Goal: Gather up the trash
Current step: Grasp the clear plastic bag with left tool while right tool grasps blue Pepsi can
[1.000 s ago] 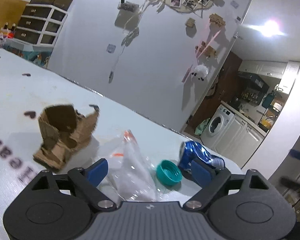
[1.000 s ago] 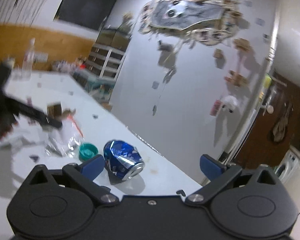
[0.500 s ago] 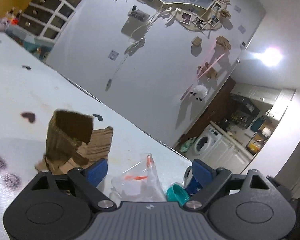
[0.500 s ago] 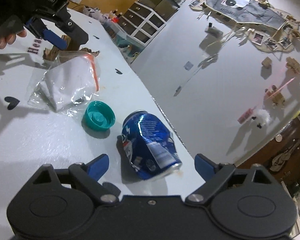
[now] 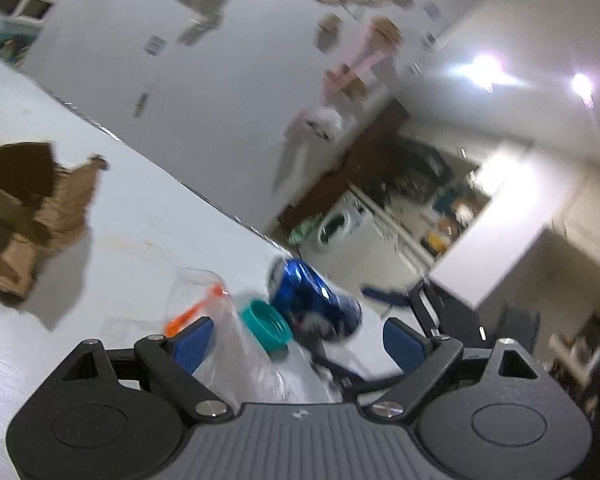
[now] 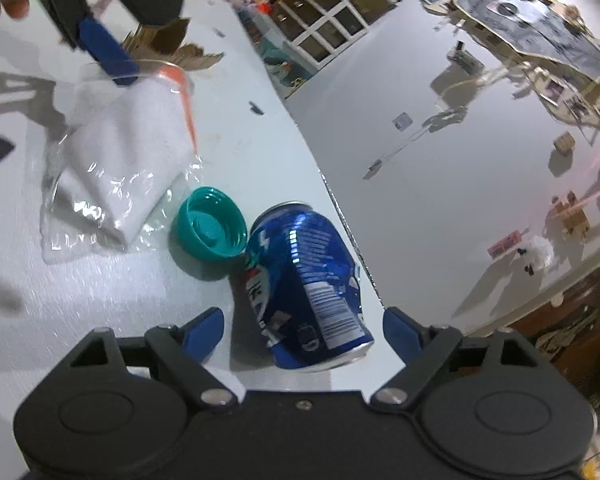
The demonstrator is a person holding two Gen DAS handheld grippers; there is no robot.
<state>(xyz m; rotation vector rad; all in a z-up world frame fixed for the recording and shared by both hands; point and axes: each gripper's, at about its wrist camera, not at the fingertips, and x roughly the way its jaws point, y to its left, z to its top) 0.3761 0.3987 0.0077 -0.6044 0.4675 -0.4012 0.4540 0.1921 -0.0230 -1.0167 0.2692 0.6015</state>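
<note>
1. Right gripper (image 6: 303, 330): jaws spread wide, gripping nothing; the dented blue can (image 6: 308, 280) lies on its side between them on the white worktop (image 6: 100, 288).
2. Teal bottle cap (image 6: 210, 228): open side up, just ahead-left of the right jaws, touching the can.
3. Left gripper (image 5: 298, 340): jaws apart and empty, over the clear plastic bag (image 5: 240, 360) with its orange strip.
4. Torn cardboard (image 5: 28, 208): well ahead-left of the left jaws.
</note>
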